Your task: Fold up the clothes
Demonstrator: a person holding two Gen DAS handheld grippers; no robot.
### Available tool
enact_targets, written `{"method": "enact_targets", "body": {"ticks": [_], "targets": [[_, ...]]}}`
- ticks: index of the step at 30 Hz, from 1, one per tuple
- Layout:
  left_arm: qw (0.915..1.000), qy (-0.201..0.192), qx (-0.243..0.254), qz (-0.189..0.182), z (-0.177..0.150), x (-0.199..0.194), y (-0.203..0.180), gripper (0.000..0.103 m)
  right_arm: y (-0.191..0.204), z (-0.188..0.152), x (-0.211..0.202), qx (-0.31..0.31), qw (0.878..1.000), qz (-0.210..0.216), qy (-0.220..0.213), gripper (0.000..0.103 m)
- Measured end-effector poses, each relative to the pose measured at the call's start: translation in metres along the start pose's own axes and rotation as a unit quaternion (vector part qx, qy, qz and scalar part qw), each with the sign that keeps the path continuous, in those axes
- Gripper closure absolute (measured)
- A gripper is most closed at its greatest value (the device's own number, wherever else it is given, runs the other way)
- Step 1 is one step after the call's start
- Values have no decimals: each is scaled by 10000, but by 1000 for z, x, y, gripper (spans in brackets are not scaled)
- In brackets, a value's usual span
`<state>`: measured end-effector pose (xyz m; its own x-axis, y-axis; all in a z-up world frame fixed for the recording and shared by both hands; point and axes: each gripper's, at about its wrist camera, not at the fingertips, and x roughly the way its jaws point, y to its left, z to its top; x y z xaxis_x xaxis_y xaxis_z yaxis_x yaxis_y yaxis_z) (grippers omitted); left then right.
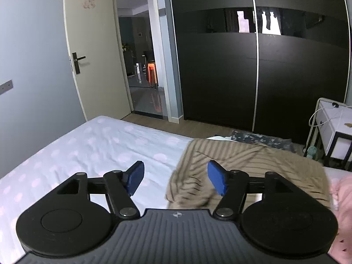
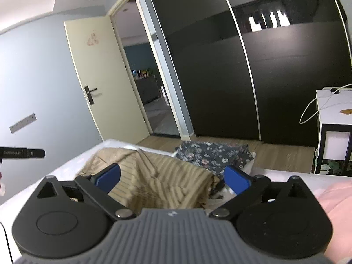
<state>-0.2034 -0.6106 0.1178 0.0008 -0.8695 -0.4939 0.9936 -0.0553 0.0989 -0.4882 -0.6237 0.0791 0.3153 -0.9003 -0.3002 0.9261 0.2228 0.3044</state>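
Left wrist view first: a black wardrobe (image 1: pixel 259 70) with sliding doors fills the far wall, and beside it a cream door (image 1: pixel 96 50) stands open onto a hallway. Below them spreads the bed (image 1: pixel 92 145), covered in a pale sheet with faint pink dots. On the bed's right part lies a tan striped garment (image 1: pixel 253 160), rumpled and partly bunched, with one loose end trailing toward the camera. Behind it, at the far edge of the bed, sits a dark flowered garment (image 1: pixel 261 139). A white side table (image 1: pixel 334 129) with a black frame stands at the right, with a white cable looped over it. Pink cloth (image 1: pixel 343 209) shows at the right border.

The left tongs (image 1: pixel 176 179) are spread wide and hold nothing; the left blue pad (image 1: pixel 136 177) hangs over bare sheet and the right one over the tan cloth.

From the right wrist, the same tan striped garment (image 2: pixel 158 176) lies heaped just ahead, with the dark flowered garment (image 2: pixel 211 154) touching its far side near the bed's corner. The right tongs (image 2: pixel 173 180) are also wide apart and empty, its pads to either side of the tan heap; whether they touch it I cannot tell. A black bar (image 2: pixel 22 153) pokes in from the left border.
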Motion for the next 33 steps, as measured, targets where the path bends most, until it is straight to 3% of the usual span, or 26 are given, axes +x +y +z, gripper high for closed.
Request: {"method": "enact_targets", "body": {"ticks": [3, 4, 7, 9, 12, 16, 20, 22, 25, 33], "targets": [[10000, -28, -42, 35, -8, -21, -13, 36, 18, 3, -13, -128, 9999, -67, -19, 1], [10000, -88, 20, 41, -12, -28, -18, 27, 24, 4, -19, -159, 9998, -85, -63, 1], [9990, -292, 298, 138, -25, -45, -36, 27, 39, 5, -36, -196, 9994, -92, -267, 1], [9982, -341, 357, 335, -32, -55, -50, 26, 45, 6, -48, -260, 9991, 131, -319, 1], [9976, -361, 263, 533, -43, -74, -68, 26, 55, 7, -64, -396, 9977, 436, -337, 1], [9980, -505, 40, 386, -54, -95, -83, 26, 66, 6, -82, -685, 9962, 478, -261, 1], [9975, -505, -153, 479, -61, -106, -90, 26, 57, 0, -101, -551, 9934, 945, -336, 1], [9971, -479, -321, 496, -66, -109, -89, 26, 57, -2, -99, -512, 9933, 1036, -56, 1], [9968, -419, -542, 416, -76, -113, -89, 26, 53, -10, -89, -389, 9958, 746, 360, 1], [9951, -262, -814, 503, -91, -110, -89, 26, 53, -26, -63, -289, 9942, 576, 866, 1]]}}
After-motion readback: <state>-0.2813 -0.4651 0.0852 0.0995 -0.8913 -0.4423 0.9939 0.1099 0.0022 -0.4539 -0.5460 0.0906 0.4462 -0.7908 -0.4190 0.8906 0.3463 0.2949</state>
